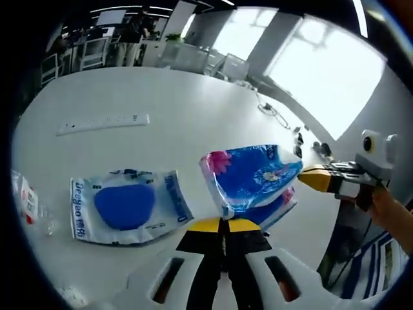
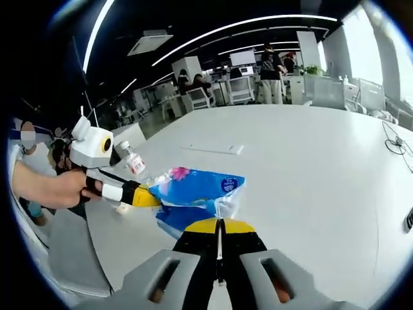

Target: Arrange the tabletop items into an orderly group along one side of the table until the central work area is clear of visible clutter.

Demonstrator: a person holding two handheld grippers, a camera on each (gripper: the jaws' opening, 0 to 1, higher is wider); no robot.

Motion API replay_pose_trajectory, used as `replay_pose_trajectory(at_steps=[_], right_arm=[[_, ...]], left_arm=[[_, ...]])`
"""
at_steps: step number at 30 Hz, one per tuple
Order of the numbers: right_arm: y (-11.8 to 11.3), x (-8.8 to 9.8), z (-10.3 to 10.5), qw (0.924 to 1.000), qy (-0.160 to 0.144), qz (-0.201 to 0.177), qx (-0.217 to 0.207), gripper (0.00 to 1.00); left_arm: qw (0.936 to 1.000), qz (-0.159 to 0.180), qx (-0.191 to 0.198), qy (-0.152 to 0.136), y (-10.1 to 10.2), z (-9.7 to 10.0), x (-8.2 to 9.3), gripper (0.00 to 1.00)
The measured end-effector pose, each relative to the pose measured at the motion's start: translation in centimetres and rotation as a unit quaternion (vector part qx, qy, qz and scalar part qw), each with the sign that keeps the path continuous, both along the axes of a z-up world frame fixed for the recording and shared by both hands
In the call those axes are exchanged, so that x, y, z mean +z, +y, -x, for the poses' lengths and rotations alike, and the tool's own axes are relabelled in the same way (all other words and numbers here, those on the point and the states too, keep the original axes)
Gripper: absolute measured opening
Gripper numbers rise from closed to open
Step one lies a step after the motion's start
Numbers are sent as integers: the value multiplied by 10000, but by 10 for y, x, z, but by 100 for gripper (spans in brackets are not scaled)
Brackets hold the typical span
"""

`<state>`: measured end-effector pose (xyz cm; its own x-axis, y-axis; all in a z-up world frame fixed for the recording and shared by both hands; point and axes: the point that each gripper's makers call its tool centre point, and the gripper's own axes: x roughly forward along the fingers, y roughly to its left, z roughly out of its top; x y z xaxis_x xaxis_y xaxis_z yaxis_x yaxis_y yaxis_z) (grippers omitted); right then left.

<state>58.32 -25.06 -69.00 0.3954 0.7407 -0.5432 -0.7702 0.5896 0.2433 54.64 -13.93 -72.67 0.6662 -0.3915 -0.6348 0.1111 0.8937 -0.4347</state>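
Upper left of my left gripper view, I'm seeing people (image 1: 134,32) standing among desks (image 1: 97,48). A window (image 1: 322,77) is glowing upper right. In my right gripper view, ceiling lights (image 2: 258,26) are running overhead.

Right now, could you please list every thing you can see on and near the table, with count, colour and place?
floral tissue pack: 1, blue with pink flowers, held between both grippers above the table
wipes pack: 1, white and blue, flat on the table
power strip: 1, white, far side of the table
water bottle: 1, clear, red label, behind the left gripper
table: 1, white
cable: 1, dark, table edge
left hand-held gripper: yellow tips, shut on the pack
right hand-held gripper: yellow tips, shut on the pack
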Motion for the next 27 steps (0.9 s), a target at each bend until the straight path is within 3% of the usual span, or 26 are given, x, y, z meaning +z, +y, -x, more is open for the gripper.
replay_pose_trajectory(at_steps=[14,20,27], right_arm=[[-19,-16,-28,9999,23,33,-124,0],[-19,-27,-42,9996,95,-46,-244,0],[-10,-44,-59,9996,64,44,-272,0]], left_arm=[[9997,203,86,-128,-19,-23,-13,0],[9987,385,288,-148,-15,-44,-27,0],[9986,351,356,-192,-8,-57,-39,0]])
